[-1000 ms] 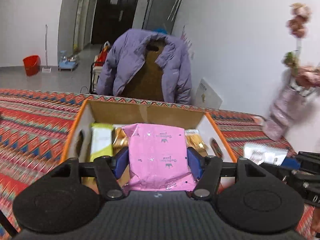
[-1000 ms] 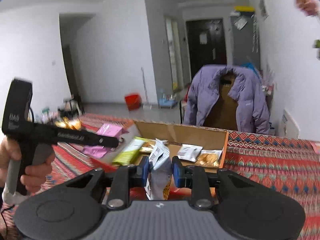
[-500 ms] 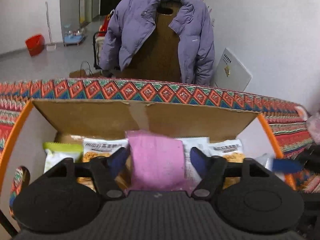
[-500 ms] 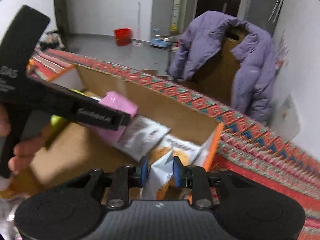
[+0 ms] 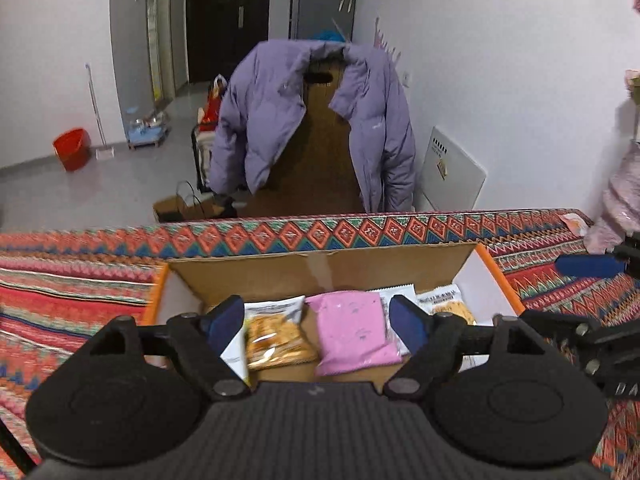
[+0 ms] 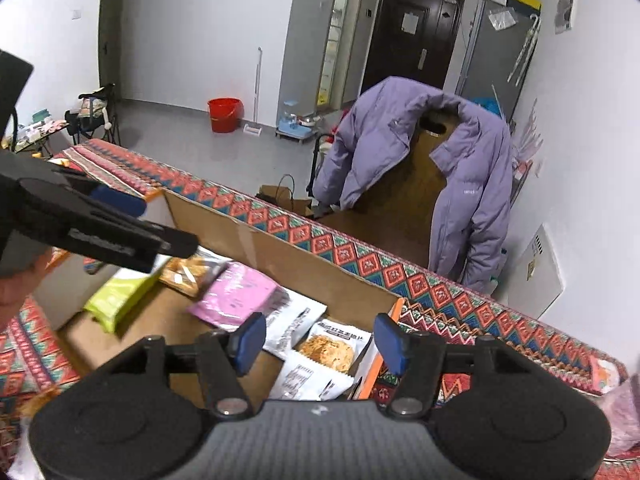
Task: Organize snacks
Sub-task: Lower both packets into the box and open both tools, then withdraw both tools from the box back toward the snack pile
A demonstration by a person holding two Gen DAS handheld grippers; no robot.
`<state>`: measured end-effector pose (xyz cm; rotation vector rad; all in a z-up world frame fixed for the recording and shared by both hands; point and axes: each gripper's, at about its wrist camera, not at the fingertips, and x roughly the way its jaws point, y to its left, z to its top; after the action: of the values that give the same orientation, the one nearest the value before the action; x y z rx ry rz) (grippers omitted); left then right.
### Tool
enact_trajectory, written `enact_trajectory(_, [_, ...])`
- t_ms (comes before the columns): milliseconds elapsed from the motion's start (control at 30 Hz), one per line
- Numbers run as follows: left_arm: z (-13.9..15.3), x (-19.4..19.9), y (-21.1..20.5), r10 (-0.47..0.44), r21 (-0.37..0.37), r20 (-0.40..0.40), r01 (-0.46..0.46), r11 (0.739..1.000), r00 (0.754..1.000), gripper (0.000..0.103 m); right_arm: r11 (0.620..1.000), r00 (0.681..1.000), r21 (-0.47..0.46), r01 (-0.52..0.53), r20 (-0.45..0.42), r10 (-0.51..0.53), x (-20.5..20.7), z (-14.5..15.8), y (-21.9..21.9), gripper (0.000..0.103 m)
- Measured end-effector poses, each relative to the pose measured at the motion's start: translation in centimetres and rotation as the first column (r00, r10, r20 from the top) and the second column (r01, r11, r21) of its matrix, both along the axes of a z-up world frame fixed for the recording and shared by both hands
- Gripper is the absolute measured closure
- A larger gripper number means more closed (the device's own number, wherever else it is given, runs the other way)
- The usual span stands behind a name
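Snacks, including the pink packet (image 5: 354, 330), are lodged in the box (image 5: 320, 270); both grippers (image 5: 318, 322) (image 6: 320, 342) are spread, empty.

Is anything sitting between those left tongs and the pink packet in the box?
Nothing visible. The left tongs hang open right over the pink plastic snack packet, which lies in the cardboard box beside a clear cracker packet. Only open air separates them.

background items, room beyond table
purple jacket (image 5: 312, 120) draped over chair; red bucket (image 6: 225, 114) on grey floor; patterned tablecloth (image 5: 80, 280) covers table.
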<state>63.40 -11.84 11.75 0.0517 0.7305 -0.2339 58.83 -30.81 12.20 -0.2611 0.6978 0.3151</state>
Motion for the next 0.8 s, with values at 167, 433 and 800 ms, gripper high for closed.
enact_trajectory(167, [3.5, -5.5, 2.5, -0.012, 0.02, 0.058, 0.01, 1.0, 0.998, 0.019, 1.0, 0.999, -0.006, -0.006, 0.035, 0.006, -4.5, 3.4, 0.8, 0.036])
enact_trajectory(433, [5.8, -15.4, 5.7, 0.013, 0.037, 0.136, -0.018, 0.999, 0.991, 0.017, 0.999, 0.997, 0.042, 0.006, 0.071, -0.009, -13.4, 5.0, 1.7, 0.029])
enact_trajectory(800, [2.6, -30.9, 10.8, 0.035, -0.011, 0.202, -0.034, 0.999, 0.979, 0.016, 0.988, 0.991, 0.158, 0.001, 0.131, -0.021, -28.9, 1.8, 1.3, 0.016])
